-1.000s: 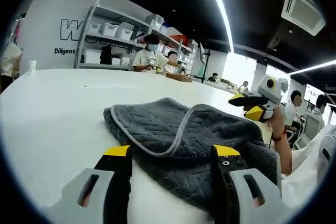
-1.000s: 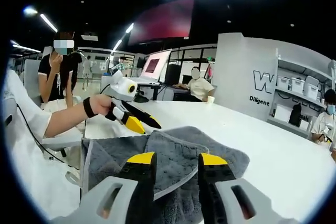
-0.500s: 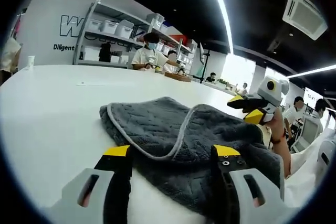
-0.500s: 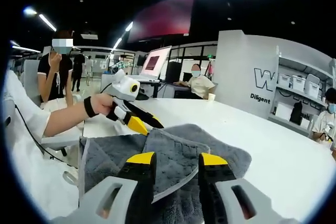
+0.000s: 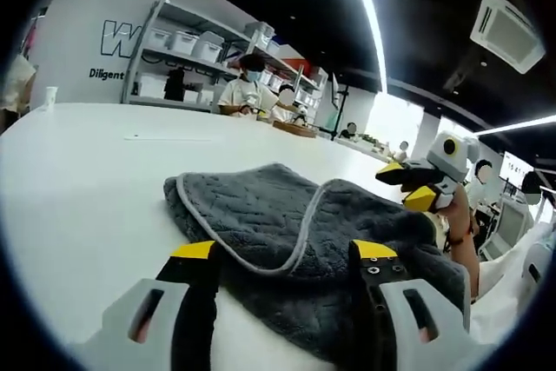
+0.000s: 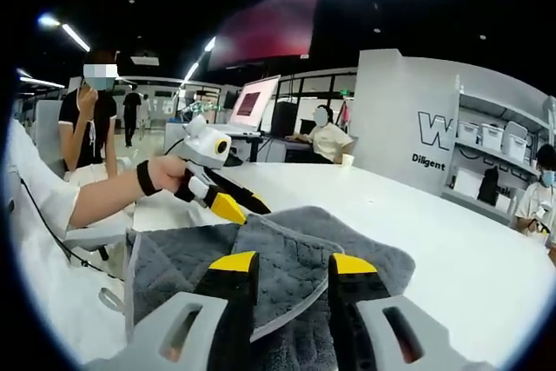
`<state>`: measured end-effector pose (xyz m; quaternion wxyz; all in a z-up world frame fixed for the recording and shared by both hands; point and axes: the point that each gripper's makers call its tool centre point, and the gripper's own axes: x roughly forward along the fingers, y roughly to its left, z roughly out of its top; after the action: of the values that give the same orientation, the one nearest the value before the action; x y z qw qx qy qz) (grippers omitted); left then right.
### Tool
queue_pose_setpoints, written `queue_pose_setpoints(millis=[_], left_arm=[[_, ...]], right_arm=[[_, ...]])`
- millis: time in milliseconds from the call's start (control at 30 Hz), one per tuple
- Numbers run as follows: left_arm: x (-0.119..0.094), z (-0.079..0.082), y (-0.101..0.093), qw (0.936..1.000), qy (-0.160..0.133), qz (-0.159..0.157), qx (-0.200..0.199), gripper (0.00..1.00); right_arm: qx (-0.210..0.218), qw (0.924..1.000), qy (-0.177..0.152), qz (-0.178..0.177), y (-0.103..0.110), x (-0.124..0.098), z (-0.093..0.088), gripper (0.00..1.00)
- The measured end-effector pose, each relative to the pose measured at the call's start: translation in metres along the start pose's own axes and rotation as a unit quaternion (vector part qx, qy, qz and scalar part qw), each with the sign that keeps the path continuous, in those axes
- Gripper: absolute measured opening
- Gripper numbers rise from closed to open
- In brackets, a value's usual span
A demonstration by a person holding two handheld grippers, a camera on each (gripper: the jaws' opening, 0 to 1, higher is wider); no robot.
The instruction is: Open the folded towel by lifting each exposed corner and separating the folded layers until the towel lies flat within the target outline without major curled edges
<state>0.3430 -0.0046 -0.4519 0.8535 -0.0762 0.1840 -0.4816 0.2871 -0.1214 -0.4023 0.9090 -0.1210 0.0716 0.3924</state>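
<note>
A dark grey towel (image 5: 287, 223) with a pale trimmed edge lies folded on the white table (image 5: 78, 180), its top layer turned back in a curve. My left gripper (image 5: 284, 254) hovers open just above the towel's near edge, with nothing between its jaws. My right gripper (image 6: 293, 265) is open too, low over the towel (image 6: 287, 249) from the opposite side. Each gripper appears in the other's view, held by a hand: the right gripper (image 5: 415, 184) at the towel's far right, the left gripper (image 6: 228, 200) above the towel's left corner.
The table stretches wide and bare around the towel, with a faint thin mark (image 5: 156, 137) on it farther out. A paper cup (image 5: 49, 98) stands near its far edge. Shelves with bins (image 5: 178, 45) and seated people (image 5: 241, 93) are well beyond the table.
Both views shifted slightly with the hands. The towel's folds lie as before, and both grippers stay open above it.
</note>
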Motion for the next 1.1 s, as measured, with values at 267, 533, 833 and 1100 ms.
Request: queue_pose_setpoints(millis=[267, 533, 833, 1100], left_arm=[[0.002, 0.003, 0.005, 1.0, 0.001, 0.002, -0.003, 0.58], [0.005, 0.005, 0.012, 1.0, 0.001, 0.004, -0.008, 0.58], [0.008, 0.01, 0.022, 0.9998, 0.0, 0.009, -0.016, 0.56], [0.01, 0.016, 0.022, 0.9996, -0.014, 0.01, -0.023, 0.57]], right_arm=[[0.008, 0.9998, 0.009, -0.013, -0.01, 0.006, -0.005, 0.28], [0.025, 0.9994, 0.017, -0.015, -0.017, 0.014, -0.014, 0.28], [0.037, 0.9991, 0.012, -0.015, -0.02, 0.017, -0.013, 0.29], [0.041, 0.9988, 0.015, -0.02, -0.022, 0.018, -0.013, 0.29]])
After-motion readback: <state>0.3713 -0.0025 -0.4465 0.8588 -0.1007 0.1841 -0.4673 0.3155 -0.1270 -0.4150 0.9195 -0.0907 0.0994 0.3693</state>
